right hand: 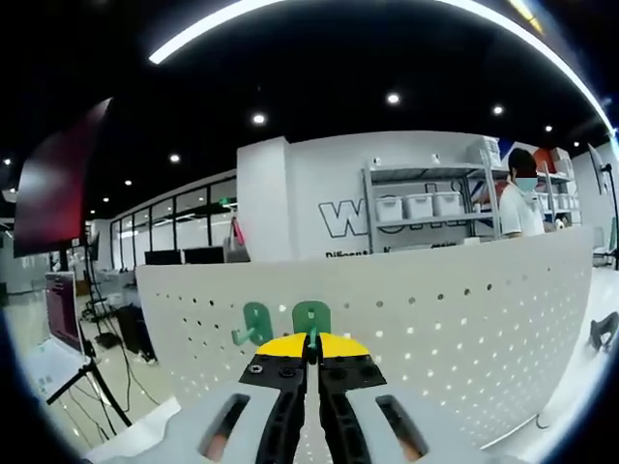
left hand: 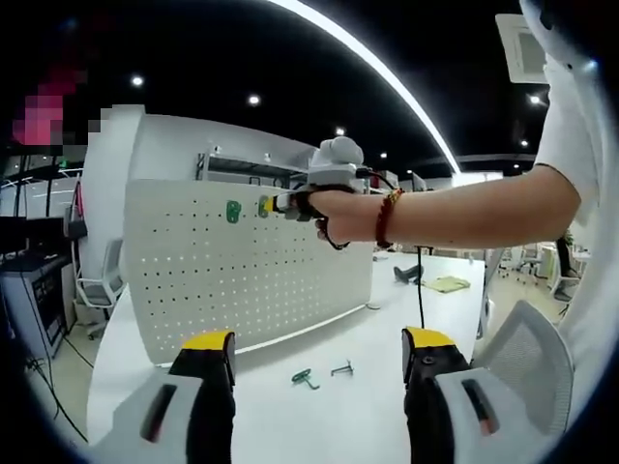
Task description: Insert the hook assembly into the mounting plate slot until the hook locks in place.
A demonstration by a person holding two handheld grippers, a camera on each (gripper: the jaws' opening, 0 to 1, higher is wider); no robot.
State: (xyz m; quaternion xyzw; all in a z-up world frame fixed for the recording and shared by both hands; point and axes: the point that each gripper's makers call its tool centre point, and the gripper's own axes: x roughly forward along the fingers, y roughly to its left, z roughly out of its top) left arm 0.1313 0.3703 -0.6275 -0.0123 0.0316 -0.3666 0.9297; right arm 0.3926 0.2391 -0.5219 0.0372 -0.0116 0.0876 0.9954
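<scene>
- A white pegboard [left hand: 242, 275] stands upright on a white table [left hand: 368, 406]; it serves as the mounting plate, and its face is dotted with rows of small holes.
- In the left gripper view, a green hook [left hand: 233, 211] is already seated near the board's top edge.
- In the right gripper view, the right gripper [right hand: 312, 360] has its yellow-tipped jaws pressed together on the stem of a second green hook [right hand: 311, 319], whose plate lies against the pegboard just beside the seated one.
- In the left gripper view that same gripper appears at the board's top edge, held by a person's hand [left hand: 340, 211] with a red bead bracelet [left hand: 387, 217] on the wrist.
- The left gripper [left hand: 319, 356] has its jaws spread wide apart with nothing between them, held low over the table, well apart from the board.
- Two loose hooks lie on the table in front of the pegboard: a green one [left hand: 304, 378] and a grey one [left hand: 342, 368] just beside it.
- Shelves holding white storage bins [right hand: 418, 206] stand behind the board, with a person next to them.
</scene>
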